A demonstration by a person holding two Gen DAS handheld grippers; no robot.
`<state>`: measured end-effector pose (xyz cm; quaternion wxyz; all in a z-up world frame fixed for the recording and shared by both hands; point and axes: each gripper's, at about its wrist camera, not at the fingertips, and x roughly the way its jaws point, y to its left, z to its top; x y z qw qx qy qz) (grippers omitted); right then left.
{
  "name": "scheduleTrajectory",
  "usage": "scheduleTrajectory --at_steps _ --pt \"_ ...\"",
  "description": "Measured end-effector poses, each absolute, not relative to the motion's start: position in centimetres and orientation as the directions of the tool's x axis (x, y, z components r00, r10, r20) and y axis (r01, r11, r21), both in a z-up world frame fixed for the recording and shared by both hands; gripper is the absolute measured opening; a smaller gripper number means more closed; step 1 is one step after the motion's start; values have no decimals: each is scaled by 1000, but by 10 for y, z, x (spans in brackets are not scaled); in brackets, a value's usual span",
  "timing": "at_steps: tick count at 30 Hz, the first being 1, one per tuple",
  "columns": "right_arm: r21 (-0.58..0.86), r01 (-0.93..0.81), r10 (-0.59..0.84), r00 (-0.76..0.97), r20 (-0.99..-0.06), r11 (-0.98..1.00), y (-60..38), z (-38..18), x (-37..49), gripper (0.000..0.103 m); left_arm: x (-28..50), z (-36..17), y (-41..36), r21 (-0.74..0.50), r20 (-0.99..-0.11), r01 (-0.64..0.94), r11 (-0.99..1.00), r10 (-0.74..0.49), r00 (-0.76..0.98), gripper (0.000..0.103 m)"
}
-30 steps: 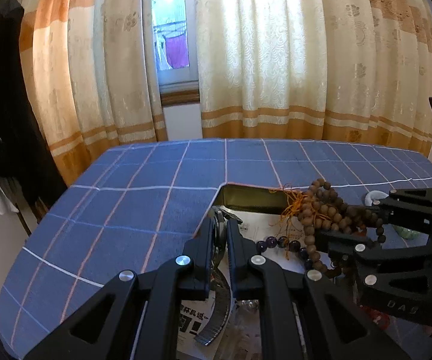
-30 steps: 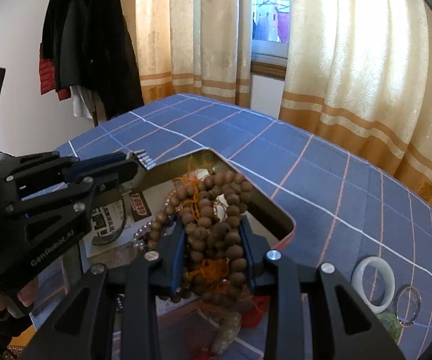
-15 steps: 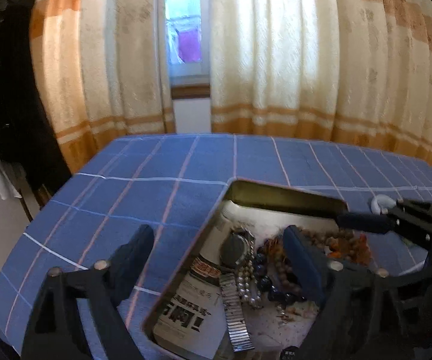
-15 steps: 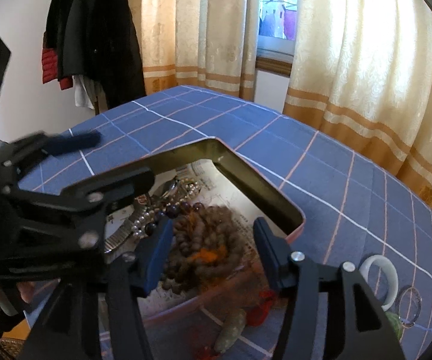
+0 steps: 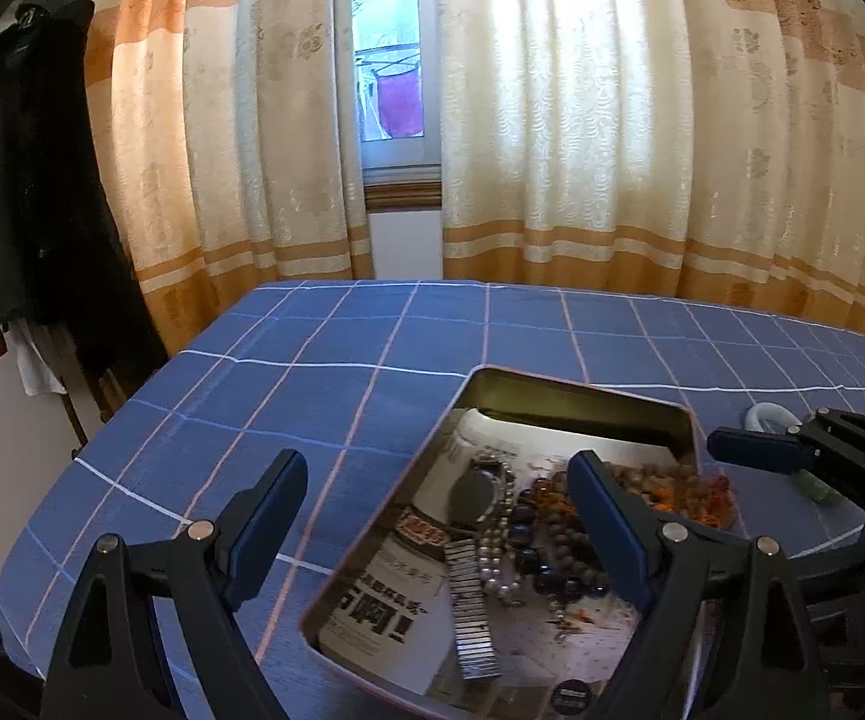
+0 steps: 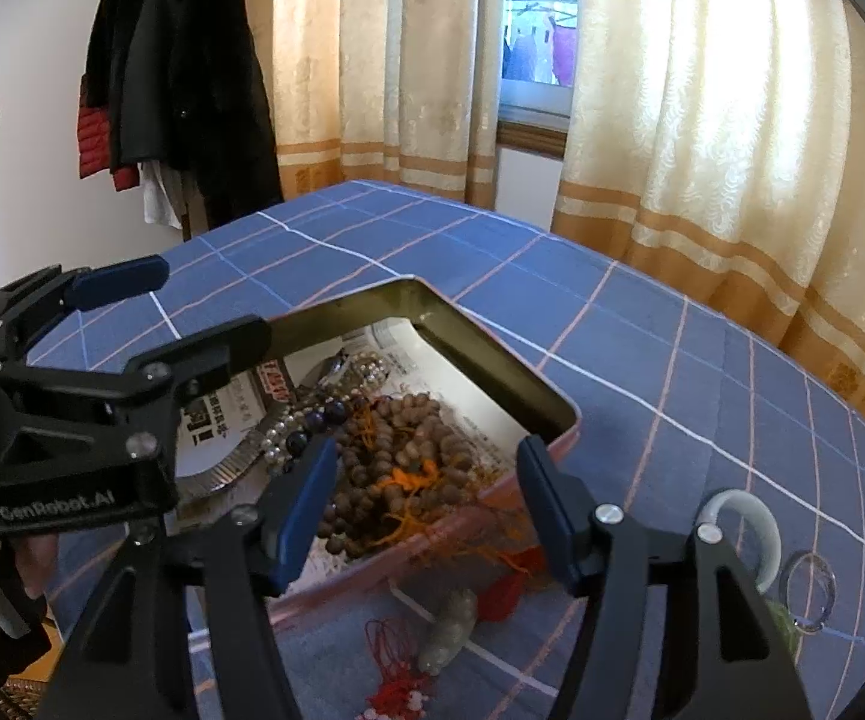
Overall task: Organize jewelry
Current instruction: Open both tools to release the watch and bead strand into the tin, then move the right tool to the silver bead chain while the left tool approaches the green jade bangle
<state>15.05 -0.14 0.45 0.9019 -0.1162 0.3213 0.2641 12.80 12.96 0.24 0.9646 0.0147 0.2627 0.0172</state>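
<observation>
An open metal tin (image 5: 576, 399) (image 6: 486, 363) lined with newspaper sits on the blue checked tablecloth. In it lie a metal-band watch (image 5: 473, 495), a pearl string (image 5: 495, 564), dark purple beads (image 5: 552, 579) and a heap of brown wooden beads with orange cord (image 6: 399, 468) (image 5: 666, 483). My left gripper (image 5: 438, 531) is open and empty above the tin's left side. My right gripper (image 6: 426, 507) is open and empty just above the wooden beads.
On the cloth right of the tin lie a white bangle (image 6: 753, 519), a clear glass ring (image 6: 807, 591) and a pale stone pendant with red cord (image 6: 450, 639). Curtains and a window stand behind the table; dark coats (image 6: 186, 72) hang at the left.
Both grippers have opened: the left let go of the watch, the right let go of the wooden beads, which now lie in the tin. Both grippers have drawn back and up.
</observation>
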Motion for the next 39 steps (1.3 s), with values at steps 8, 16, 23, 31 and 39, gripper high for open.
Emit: scheduleTrajectory --at_steps 8,16,23,31,39 --pt "-28 -529 390 660 -642 848 -13 2 148 66 125 4 121 56 -499 -47 997 68 864 89" --pt "-32 -472 347 690 -635 881 -38 5 138 66 116 14 97 70 -466 -12 997 43 884 89" --pt "-17 -422 322 717 -618 906 -70 7 126 66 115 14 67 90 -462 41 995 5 887 89" --pt "3 -352 282 743 -607 936 -111 9 116 66 113 17 42 112 -454 72 991 -13 891 88" --pt "-16 -242 183 773 -607 970 -173 5 91 66 111 19 4 149 -448 142 979 -61 892 88"
